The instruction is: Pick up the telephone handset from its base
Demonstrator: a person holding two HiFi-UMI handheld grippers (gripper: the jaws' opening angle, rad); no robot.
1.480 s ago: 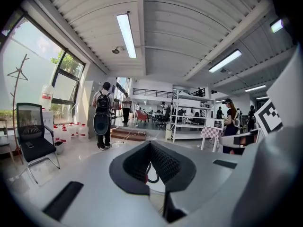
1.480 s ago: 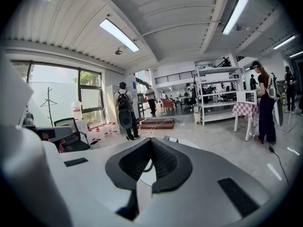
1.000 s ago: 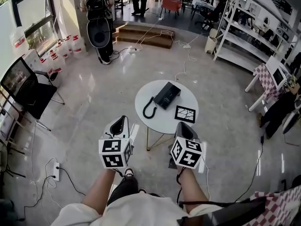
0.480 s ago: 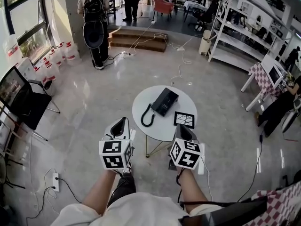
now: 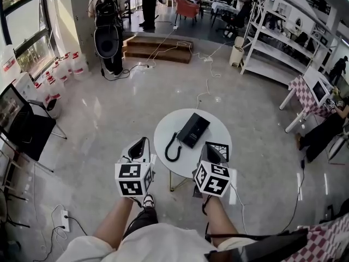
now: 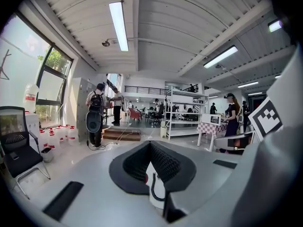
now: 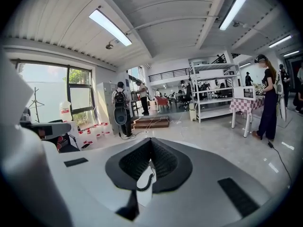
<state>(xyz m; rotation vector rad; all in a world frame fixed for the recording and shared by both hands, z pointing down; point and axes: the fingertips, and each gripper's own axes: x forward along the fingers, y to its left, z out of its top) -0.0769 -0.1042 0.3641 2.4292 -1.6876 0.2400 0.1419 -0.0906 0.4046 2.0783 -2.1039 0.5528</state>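
- Glossy workshop floor; round white table [image 5: 163,125] ahead.
- Black telephone handset [image 5: 187,128] sits on its base [image 5: 198,129] at table centre, with the coiled cord [image 5: 173,146] at 7 o'clock.
- Left gripper [image 5: 143,141] and right gripper [image 5: 209,146] both have jaws together and hold nothing.
- Table is nearer than a second ago; the right gripper now overlaps its 5 o'clock edge.

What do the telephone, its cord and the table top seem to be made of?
Telephone: probably black plastic with a matte finish, as it shows no glints. Cord: black and coiled, likely rubbery plastic judging by its curl. Table top: smooth, even white, perhaps painted metal or laminate. The look leaves that open.
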